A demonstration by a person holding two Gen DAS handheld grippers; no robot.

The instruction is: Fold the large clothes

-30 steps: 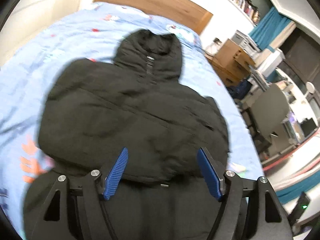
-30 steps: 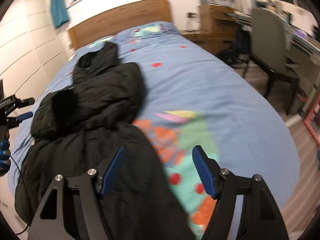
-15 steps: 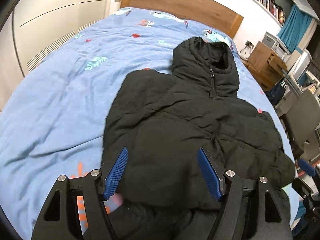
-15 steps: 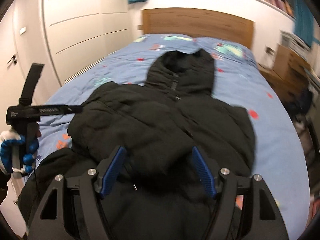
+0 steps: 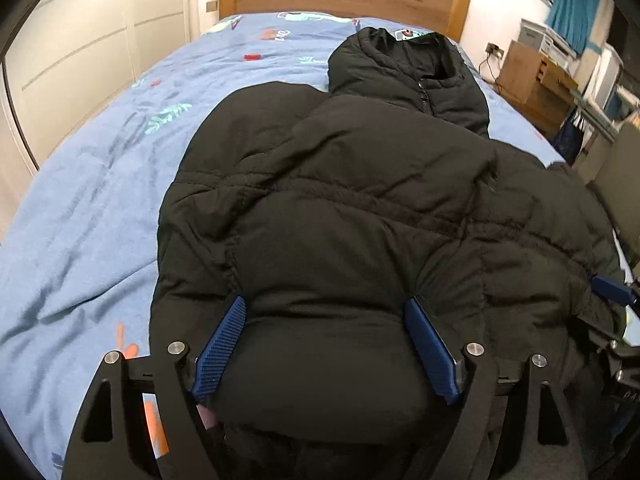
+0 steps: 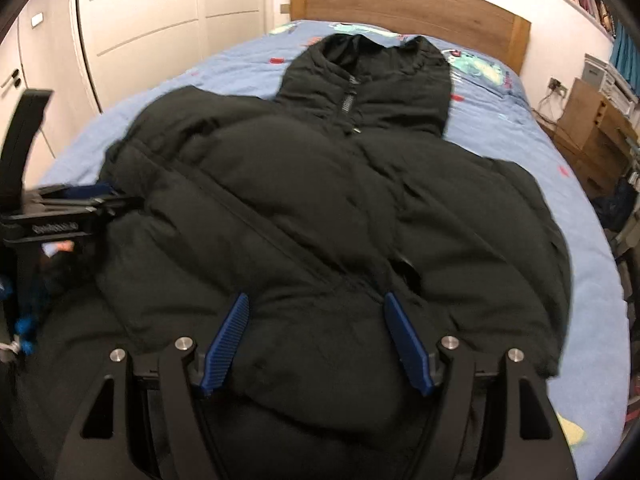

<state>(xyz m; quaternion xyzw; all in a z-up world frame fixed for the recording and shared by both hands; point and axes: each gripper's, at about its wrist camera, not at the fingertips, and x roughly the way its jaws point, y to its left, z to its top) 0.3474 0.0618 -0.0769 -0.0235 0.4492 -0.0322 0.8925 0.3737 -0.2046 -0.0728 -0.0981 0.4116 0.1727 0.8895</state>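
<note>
A black hooded puffer jacket (image 5: 360, 184) lies front-up on the blue bed cover (image 5: 100, 184), hood (image 5: 404, 68) toward the headboard. My left gripper (image 5: 325, 302) hangs low over the jacket's lower left part. Its jaws are opening, and a puffy bulge of the jacket sits between the blue pads without being pinched. My right gripper (image 6: 317, 296) is open just above the lower middle of the jacket (image 6: 320, 184), nothing clamped. In the right wrist view the left gripper (image 6: 72, 200) shows at the jacket's left edge.
A wooden headboard (image 6: 400, 0) closes the far end of the bed. White wardrobe doors (image 6: 140, 20) stand along the left. A wooden nightstand (image 5: 532, 76) and cluttered furniture crowd the right side. A blue-gloved hand (image 6: 20, 320) holds the left tool.
The left gripper has sunk closer to the jacket and its jaws stand wider. The right gripper has swung left from the bare bed cover to over the jacket's lower middle.
</note>
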